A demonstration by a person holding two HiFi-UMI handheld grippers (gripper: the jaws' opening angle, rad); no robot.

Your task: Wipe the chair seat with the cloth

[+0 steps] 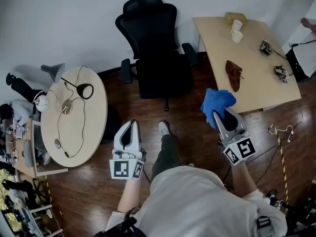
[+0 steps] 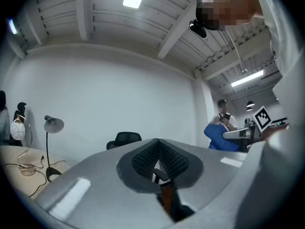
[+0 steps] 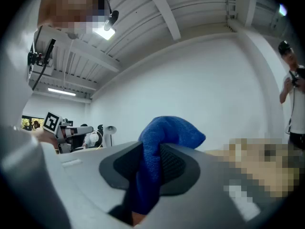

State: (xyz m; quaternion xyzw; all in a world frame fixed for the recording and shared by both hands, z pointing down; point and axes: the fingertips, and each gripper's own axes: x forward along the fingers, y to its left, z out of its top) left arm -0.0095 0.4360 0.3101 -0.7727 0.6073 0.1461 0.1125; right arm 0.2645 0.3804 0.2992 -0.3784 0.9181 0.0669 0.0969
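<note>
My right claw (image 1: 218,116) pinches the cloth (image 1: 216,100), held right of the chair seat (image 1: 163,78). My left claw (image 1: 130,125) is pressed together, empty. Wiping not begun.

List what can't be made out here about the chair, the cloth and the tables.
- Chair seat, head view: black and shadowed, so any dirt is unreadable.
- Chair, left gripper view: tiny, with its lower half behind the left gripper.
- Blue cloth, right gripper view: its lower end disappears inside the right gripper.
- Small objects on the rectangular table, head view: too small to identify.
</note>
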